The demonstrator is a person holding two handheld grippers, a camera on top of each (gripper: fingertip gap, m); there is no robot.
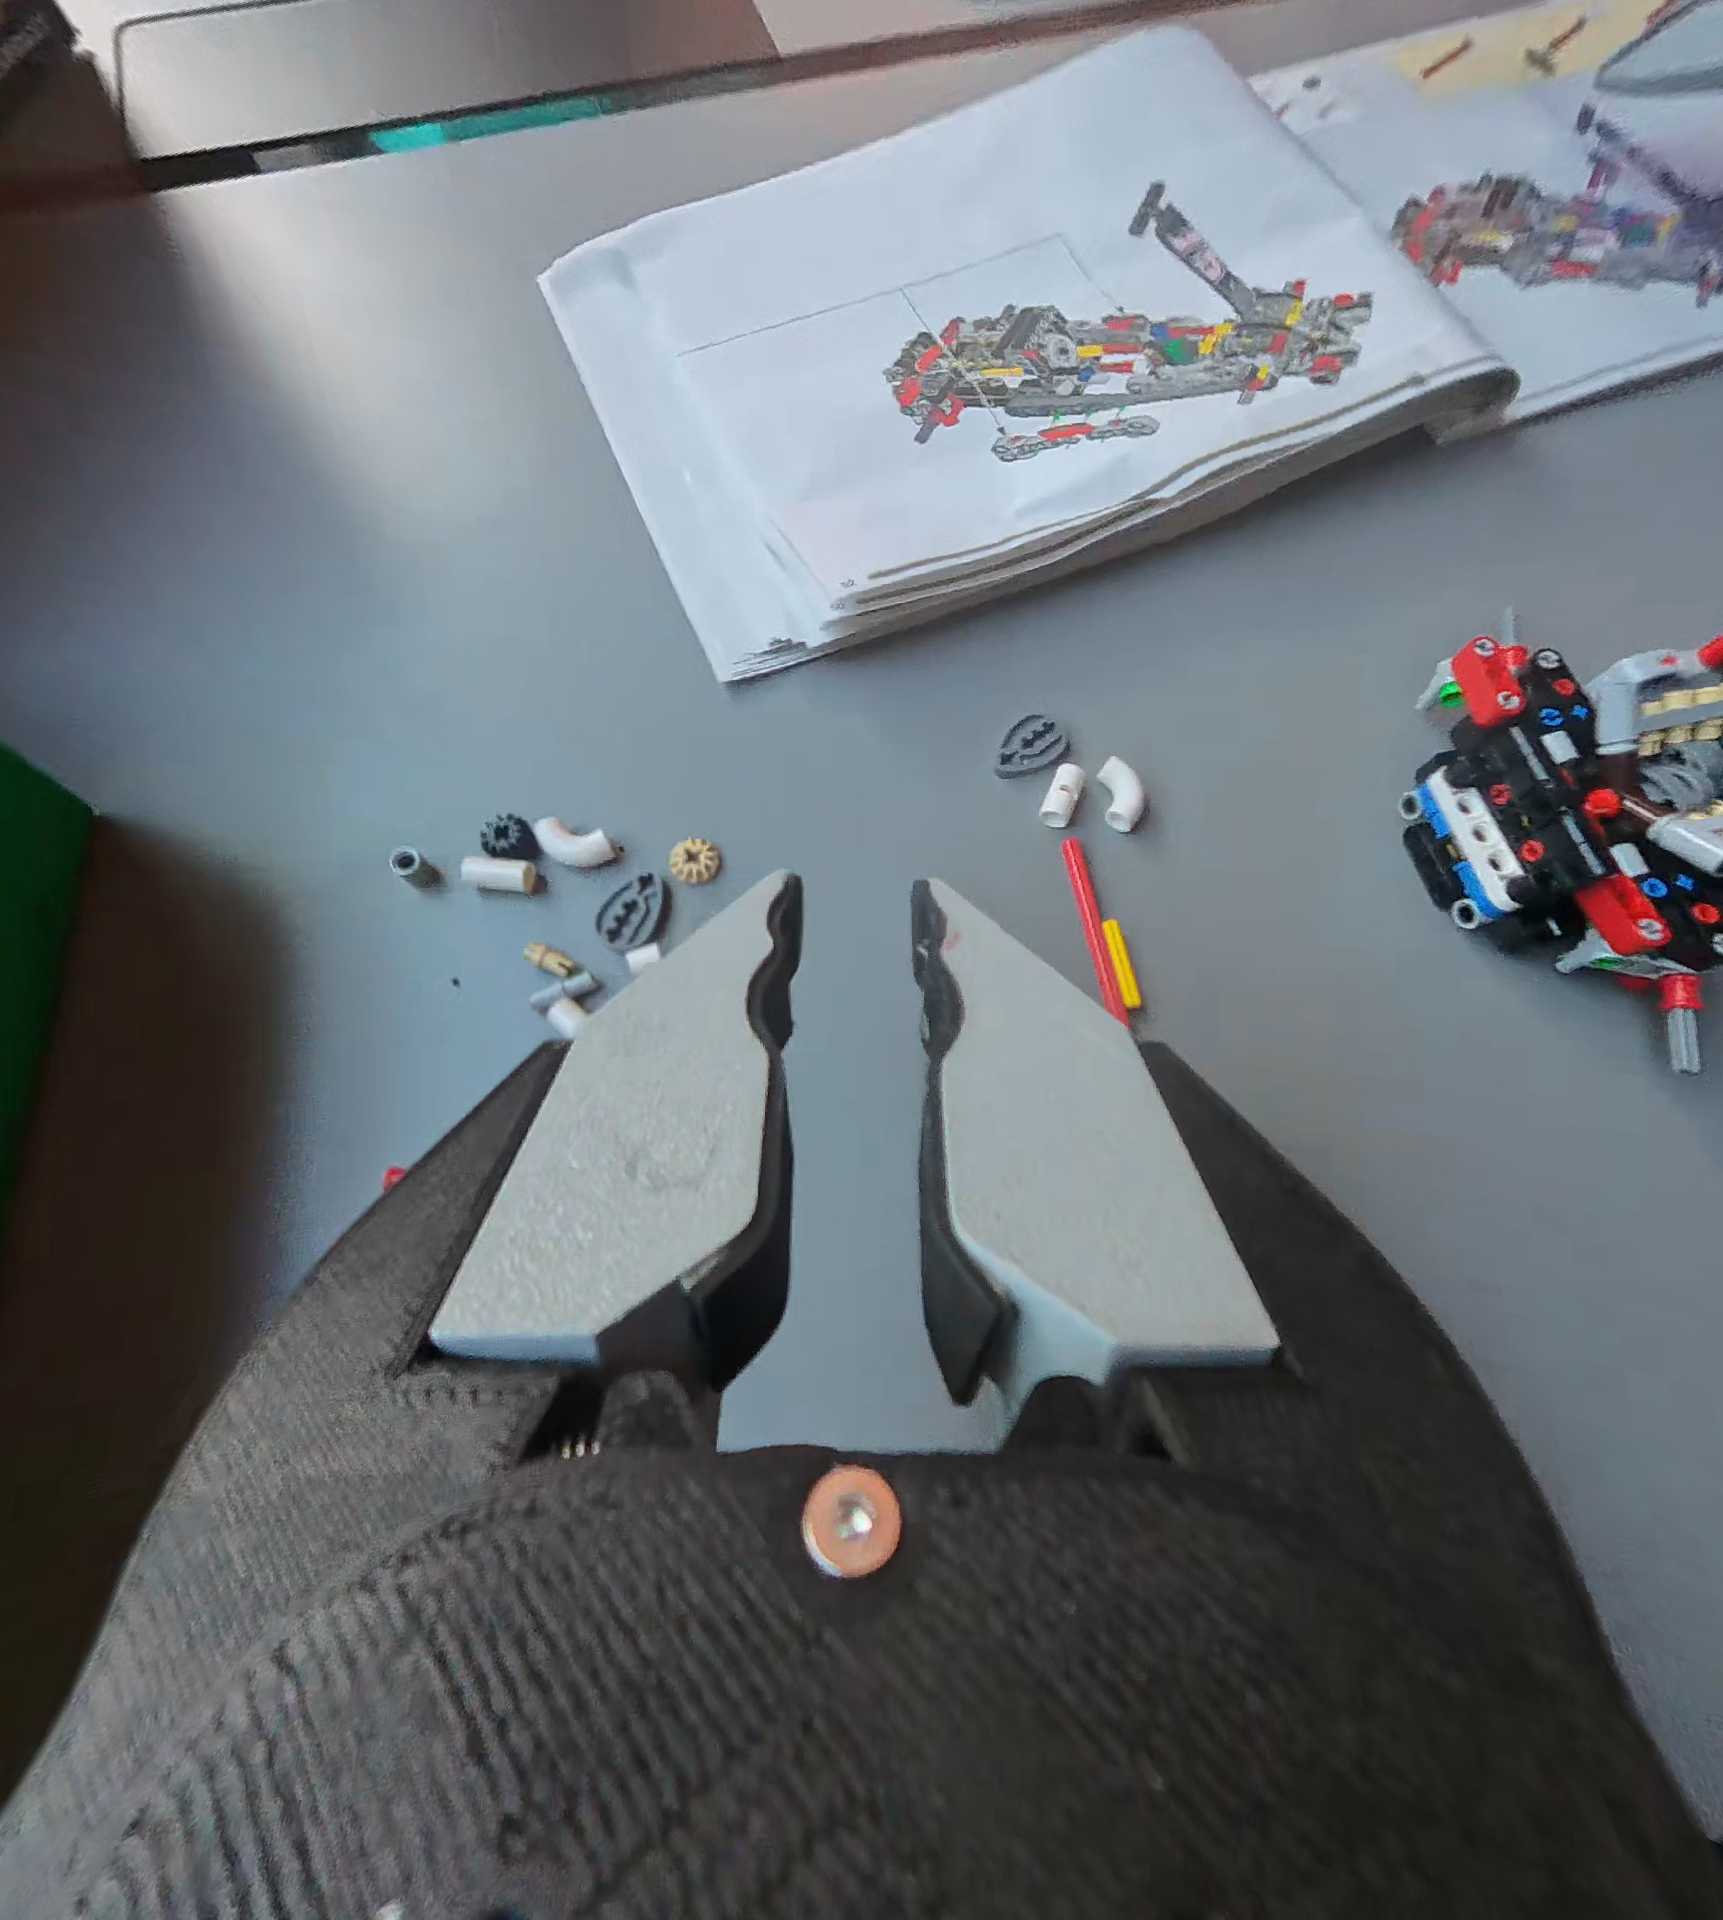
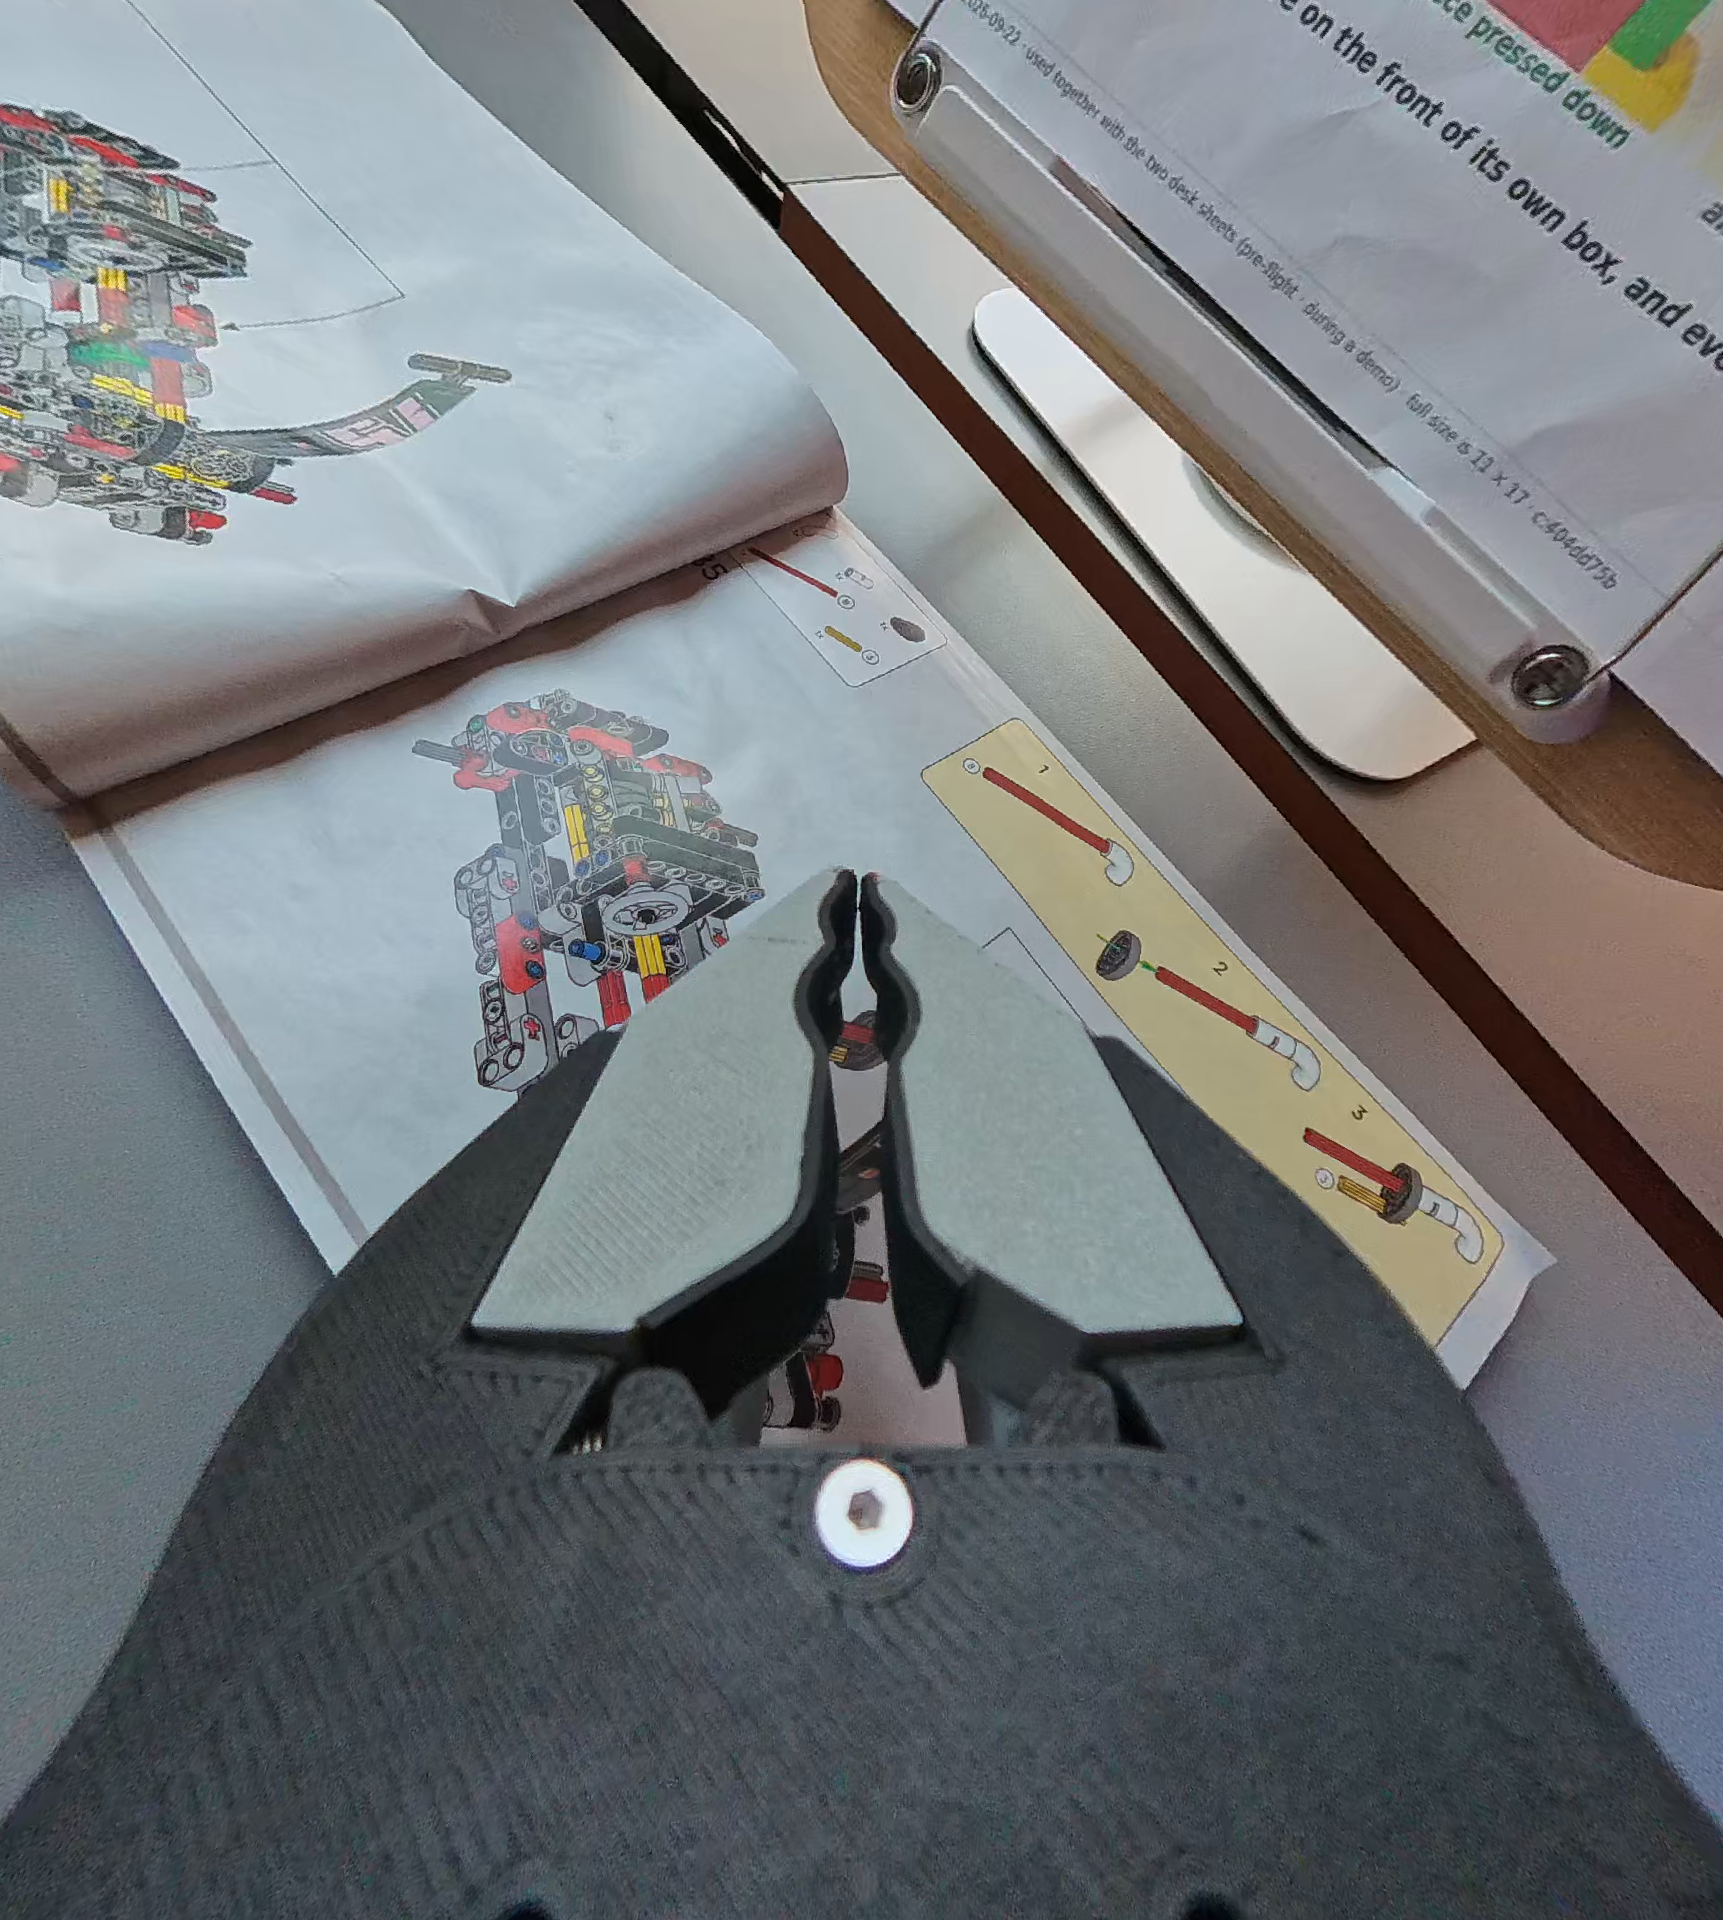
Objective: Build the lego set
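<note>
Left tongs (image 1: 855, 894) are seen apart, nothing between the pads, over bare grey worktop (image 1: 317, 571). Loose small parts (image 1: 545, 883) lie just left of them, a red axle (image 1: 1091, 925) and yellow axle (image 1: 1122, 961) just right. A part-built model (image 1: 1626, 821) is shown only in this view. Right tongs (image 2: 859, 883) are seen with tips together over the open instruction booklet (image 2: 337, 914); a clipped printed sheet (image 2: 1459, 208) is shown only there.

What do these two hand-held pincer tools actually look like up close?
Both look alike: the left gripper and the right gripper each have a black ribbed plastic body, seemingly 3D-printed, a silver screw at the centre, and two pale grey wedge-shaped fingers lined with wavy black pads. No cables show.
</note>
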